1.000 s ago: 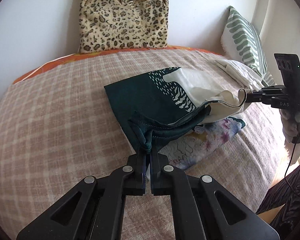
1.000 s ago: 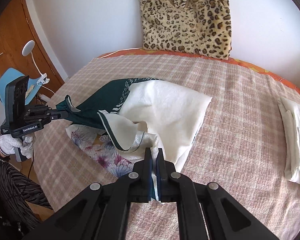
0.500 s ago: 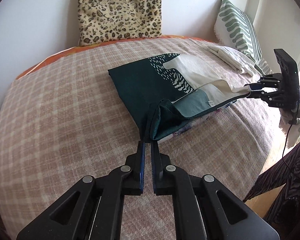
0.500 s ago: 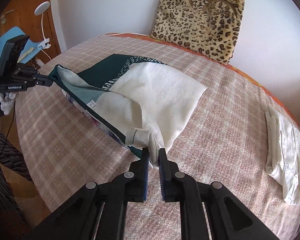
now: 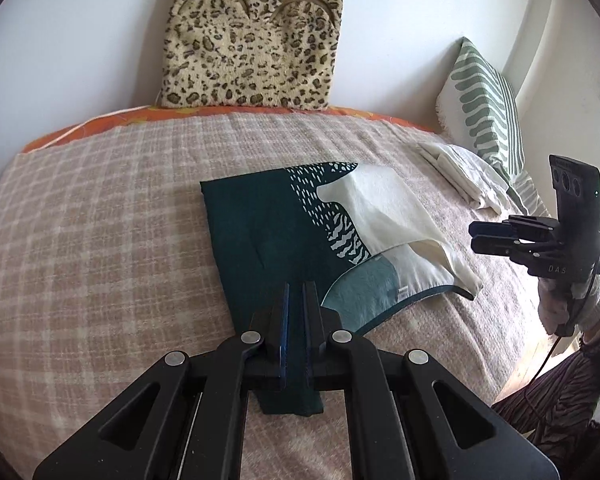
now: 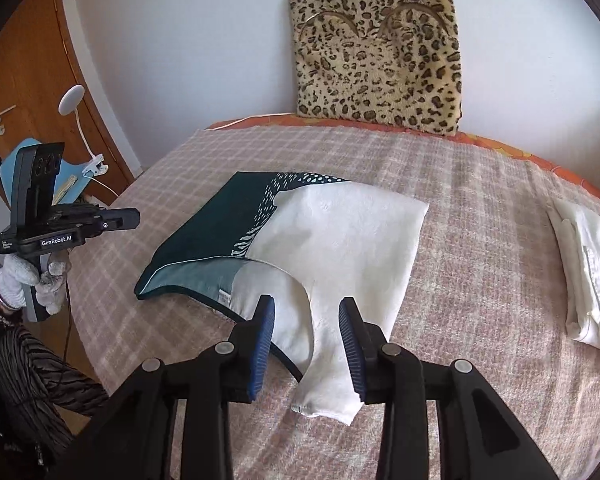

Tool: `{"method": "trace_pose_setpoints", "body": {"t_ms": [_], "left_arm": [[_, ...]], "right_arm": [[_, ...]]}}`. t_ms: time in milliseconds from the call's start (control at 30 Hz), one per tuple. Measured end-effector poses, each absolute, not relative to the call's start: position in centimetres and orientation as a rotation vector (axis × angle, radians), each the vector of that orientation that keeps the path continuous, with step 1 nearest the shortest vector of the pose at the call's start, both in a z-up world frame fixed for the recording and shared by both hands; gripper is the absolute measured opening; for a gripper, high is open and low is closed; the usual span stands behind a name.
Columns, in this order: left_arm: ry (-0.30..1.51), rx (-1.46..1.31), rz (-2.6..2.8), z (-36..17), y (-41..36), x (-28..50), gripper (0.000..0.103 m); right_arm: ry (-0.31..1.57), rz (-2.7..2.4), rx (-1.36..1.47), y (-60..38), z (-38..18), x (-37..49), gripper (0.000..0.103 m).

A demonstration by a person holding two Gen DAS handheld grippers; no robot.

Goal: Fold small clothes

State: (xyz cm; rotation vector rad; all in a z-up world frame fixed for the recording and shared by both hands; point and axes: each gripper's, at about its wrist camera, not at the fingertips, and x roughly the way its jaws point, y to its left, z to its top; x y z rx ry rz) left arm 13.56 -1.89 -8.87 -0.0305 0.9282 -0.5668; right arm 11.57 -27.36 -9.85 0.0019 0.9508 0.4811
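Note:
A dark green and cream cloth (image 5: pixel 284 232) lies folded flat on the checked bedspread (image 5: pixel 100 240); it also shows in the right wrist view (image 6: pixel 324 232). My left gripper (image 5: pixel 296 292) hovers over the cloth's near green corner, its jaws a narrow gap apart and empty. My right gripper (image 6: pixel 307 312) is open above the cloth's near cream corner, which lies between the fingers, untouched. Each gripper shows in the other's view: the right (image 5: pixel 476 236), the left (image 6: pixel 134 216).
A leopard-print cushion (image 5: pixel 252 36) leans on the wall at the back. A folded white garment (image 6: pixel 588 272) lies at the bed's right side, also seen in the left wrist view (image 5: pixel 460 176). A green striped pillow (image 5: pixel 488 108) stands behind it. A wooden door (image 6: pixel 28 92) is at left.
Both grippers let go of the cloth and pulled back. The cloth now lies flat, folded over the floral piece, which is hidden. The right jaws opened wide; the left opened slightly.

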Motion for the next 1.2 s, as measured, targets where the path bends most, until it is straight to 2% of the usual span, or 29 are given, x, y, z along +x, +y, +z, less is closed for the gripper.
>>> {"method": "trace_pose_setpoints", "body": {"t_ms": [200, 300, 433, 567, 733, 800, 833, 867, 1133, 1200], "left_arm": [[1.068, -0.001, -0.576, -13.4, -4.2, 14.7, 0.005], [1.074, 0.000, -0.580, -14.1, -4.0, 14.6, 0.005], [1.067, -0.030, -0.555, -13.7, -3.5, 14.9, 0.005], [1.052, -0.079, -0.523, -13.0, -2.9, 15.5, 0.006], [1.013, -0.102, -0.504, -11.5, -2.9, 15.4, 0.009], [1.000, -0.079, -0.503, -11.0, -3.3, 15.4, 0.027], [0.990, -0.078, -0.499, -10.8, -3.3, 15.3, 0.052], [0.973, -0.084, -0.499, -10.5, -3.3, 15.2, 0.061], [1.005, -0.173, -0.474, -11.7, -0.9, 15.4, 0.061], [1.016, -0.199, -0.461, -12.3, -0.4, 15.7, 0.061]], "right_arm": [[1.122, 0.442, -0.101, -27.8, -14.8, 11.8, 0.033], [1.156, 0.452, -0.086, -29.2, -14.9, 11.1, 0.032], [1.076, 0.481, 0.012, -30.2, -12.0, 11.6, 0.031], [0.962, 0.502, 0.074, -28.7, -9.2, 14.7, 0.019], [0.930, 0.549, 0.147, -25.1, -8.7, 20.7, 0.016], [0.955, 0.556, 0.150, -23.4, -9.5, 23.0, 0.016], [0.970, 0.556, 0.147, -22.6, -10.2, 24.1, 0.016], [0.990, 0.561, 0.151, -22.0, -10.9, 25.2, 0.016], [1.125, 0.469, 0.153, -21.8, -16.5, 29.1, 0.016], [1.129, 0.456, 0.187, -22.8, -16.9, 29.3, 0.013]]}}
